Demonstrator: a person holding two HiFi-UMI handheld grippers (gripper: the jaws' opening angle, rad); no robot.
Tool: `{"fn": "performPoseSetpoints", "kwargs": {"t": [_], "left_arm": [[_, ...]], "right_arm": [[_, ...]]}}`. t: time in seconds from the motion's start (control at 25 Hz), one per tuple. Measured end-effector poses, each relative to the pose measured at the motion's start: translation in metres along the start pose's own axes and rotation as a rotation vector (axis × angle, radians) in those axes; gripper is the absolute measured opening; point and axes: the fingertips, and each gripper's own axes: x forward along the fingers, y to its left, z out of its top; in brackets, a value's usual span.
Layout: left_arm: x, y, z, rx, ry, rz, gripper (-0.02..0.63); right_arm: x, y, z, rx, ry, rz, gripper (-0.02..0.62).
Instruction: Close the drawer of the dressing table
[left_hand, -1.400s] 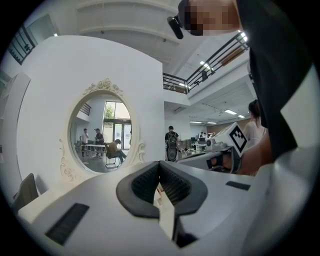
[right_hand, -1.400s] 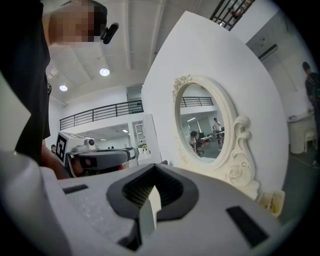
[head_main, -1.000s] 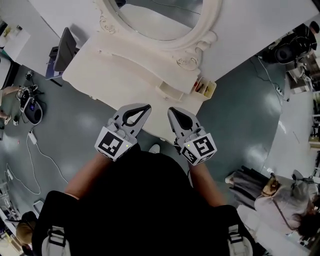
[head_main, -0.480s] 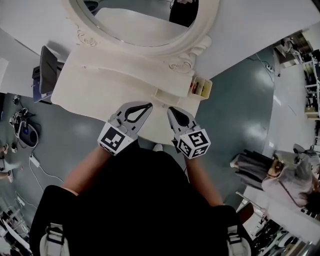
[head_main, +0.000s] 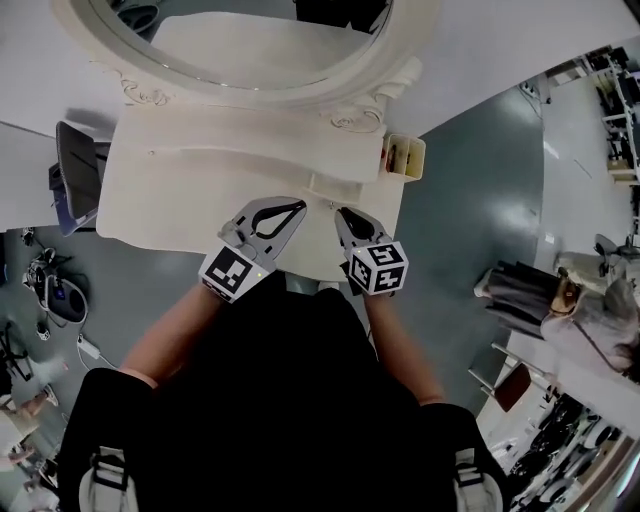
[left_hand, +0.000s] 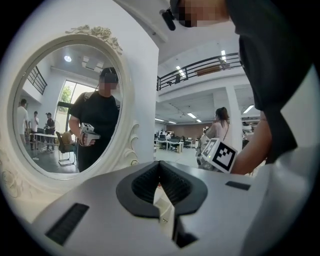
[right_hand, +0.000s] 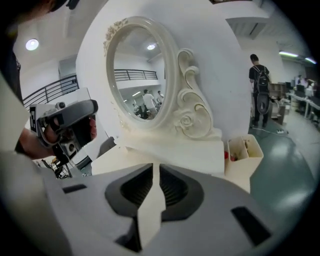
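Grey workshop floor all round, and the cream dressing table (head_main: 170, 200) fills the top of the head view, with its oval mirror (head_main: 250, 55) at twelve o'clock. Over its front edge, the left gripper (head_main: 298, 206) has its jaws pressed together on nothing, which makes a blunt nose for pushing. On the right gripper (head_main: 343, 213) the jaws have just been opening; they stand a crack apart, with nothing between them. The drawer (head_main: 335, 186), I reckon, is that small front jutting from the raised tier at twelve o'clock of both tips, not yet touched. The pen box (head_main: 403, 157) at two o'clock sits clear of the push line.
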Motion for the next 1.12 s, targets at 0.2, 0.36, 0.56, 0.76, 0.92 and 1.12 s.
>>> {"fn": "performPoseSetpoints", "kwargs": {"t": [0.2,0.36,0.56,0.76,0.92,1.12], "left_arm": [[0.004,0.009,-0.014,-0.001,0.013,-0.066,-0.008],[0.007,0.012,-0.021,-0.001,0.016,-0.109,-0.008],[0.008,0.019,-0.033,-0.001,0.024,-0.145,-0.008],[0.009,0.027,-0.040,0.018,0.040,-0.164,-0.008],[0.009,0.032,-0.046,0.021,0.046,-0.175,-0.008],[0.007,0.038,-0.053,0.003,0.055,-0.183,-0.008]], "right_arm": [[0.024,-0.018,-0.035,0.104,0.070,-0.088,0.080],[0.038,-0.031,-0.062,0.181,0.116,-0.148,0.132],[0.057,-0.044,-0.087,0.237,0.161,-0.226,0.172],[0.075,-0.051,-0.105,0.260,0.202,-0.273,0.173],[0.086,-0.059,-0.114,0.274,0.221,-0.325,0.173],[0.100,-0.067,-0.123,0.299,0.226,-0.366,0.172]]}}
